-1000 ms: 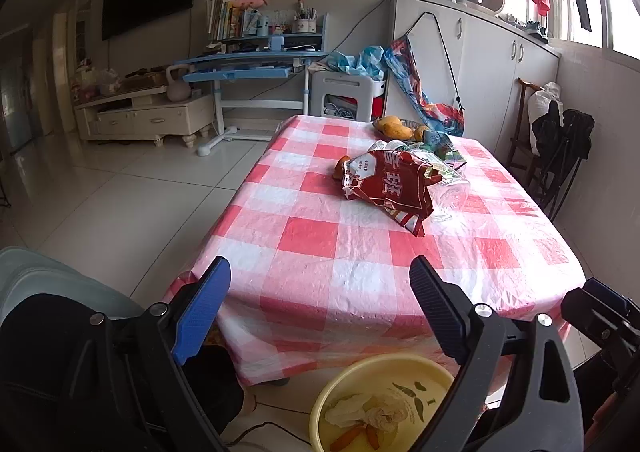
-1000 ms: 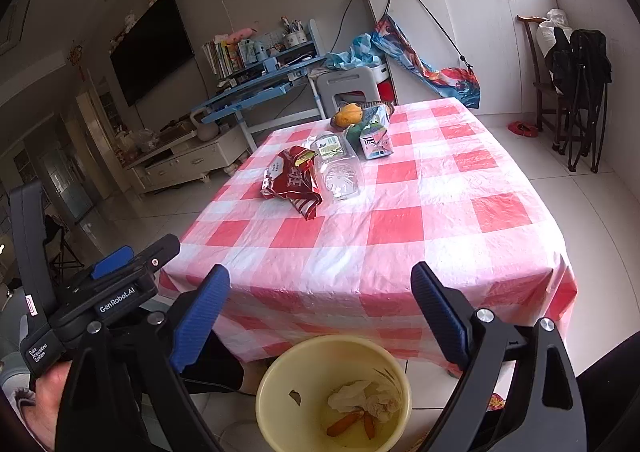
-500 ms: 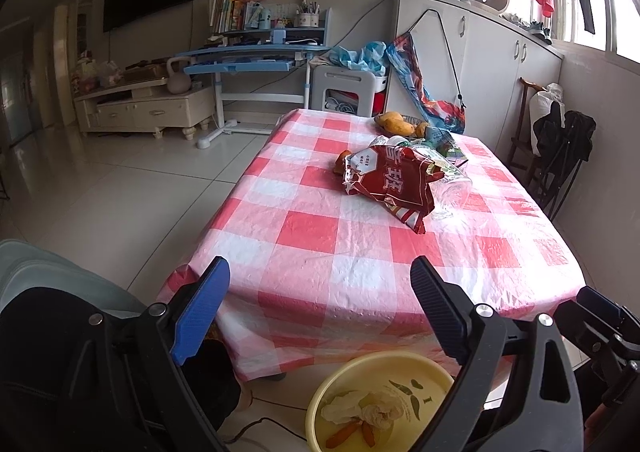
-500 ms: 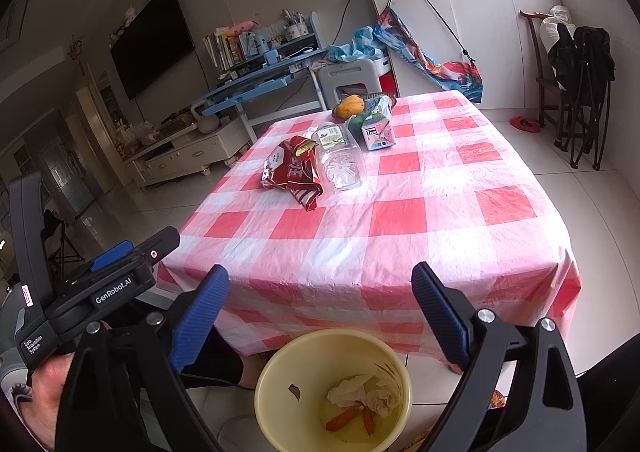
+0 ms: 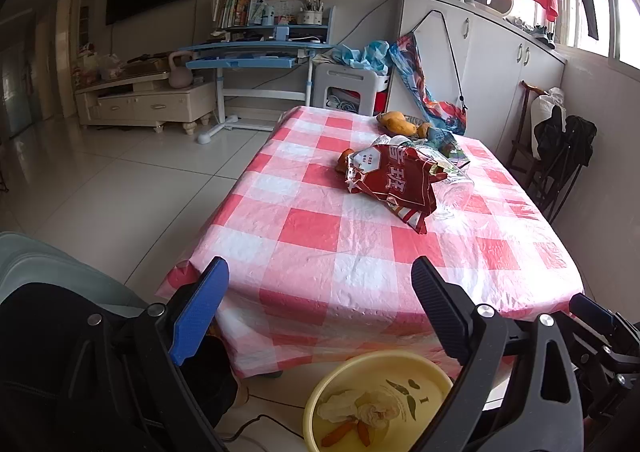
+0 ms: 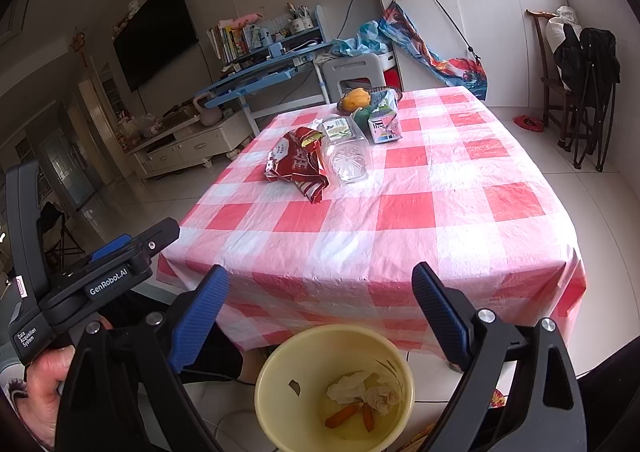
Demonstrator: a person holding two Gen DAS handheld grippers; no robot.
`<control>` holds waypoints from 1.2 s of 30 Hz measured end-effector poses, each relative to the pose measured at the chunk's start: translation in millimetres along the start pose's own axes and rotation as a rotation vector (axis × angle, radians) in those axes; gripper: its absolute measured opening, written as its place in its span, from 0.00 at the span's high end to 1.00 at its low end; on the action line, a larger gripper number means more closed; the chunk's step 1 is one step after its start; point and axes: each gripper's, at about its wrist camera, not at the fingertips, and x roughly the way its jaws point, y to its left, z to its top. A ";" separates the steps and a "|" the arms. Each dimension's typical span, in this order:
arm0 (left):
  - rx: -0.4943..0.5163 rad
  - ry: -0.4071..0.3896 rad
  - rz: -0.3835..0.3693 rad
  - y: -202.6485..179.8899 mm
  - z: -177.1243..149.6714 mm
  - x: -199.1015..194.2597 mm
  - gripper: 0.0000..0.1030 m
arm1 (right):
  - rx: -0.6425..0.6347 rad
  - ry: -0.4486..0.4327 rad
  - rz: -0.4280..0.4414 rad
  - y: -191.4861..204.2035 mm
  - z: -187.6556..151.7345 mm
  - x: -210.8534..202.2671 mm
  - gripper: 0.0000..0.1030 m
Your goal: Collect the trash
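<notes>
A red snack bag [image 5: 394,180] [image 6: 298,162], a clear plastic bottle [image 5: 450,188] [image 6: 348,150] and a milk carton [image 6: 385,119] lie near the far middle of the red-checked table [image 5: 340,252] [image 6: 420,220]. A yellow bin [image 5: 380,398] [image 6: 334,384] stands on the floor at the table's near edge, with crumpled tissue and orange scraps in it. My left gripper [image 5: 320,288] is open and empty, above the near edge. My right gripper [image 6: 320,296] is open and empty, above the bin. The left gripper's body [image 6: 92,272] shows at the left of the right wrist view.
Orange fruit [image 5: 396,122] [image 6: 354,98] sits at the table's far end. Behind it are a white stool [image 5: 352,84], a blue desk [image 5: 256,52] and white cabinets [image 6: 472,20]. A chair with dark bags [image 6: 580,64] stands to the right.
Both grippers have pulled back slightly and lifted, so the table looks a little farther away. Both stay open and empty. The trash has not moved.
</notes>
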 end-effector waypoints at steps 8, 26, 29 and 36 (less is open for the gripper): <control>-0.007 -0.001 -0.007 1.0 -0.2 -0.3 0.13 | 0.001 0.006 -0.003 0.1 -0.7 2.7 0.13; -0.079 0.010 -0.020 15.6 -0.4 -1.3 0.13 | -0.049 0.036 -0.011 14.8 -4.6 10.9 0.13; -0.105 0.019 -0.026 21.3 0.2 -0.7 0.13 | -0.035 0.040 0.010 15.5 0.0 12.5 0.13; -0.238 0.014 -0.039 51.2 6.4 -9.3 0.13 | -0.143 -0.001 0.015 26.0 45.9 25.2 0.13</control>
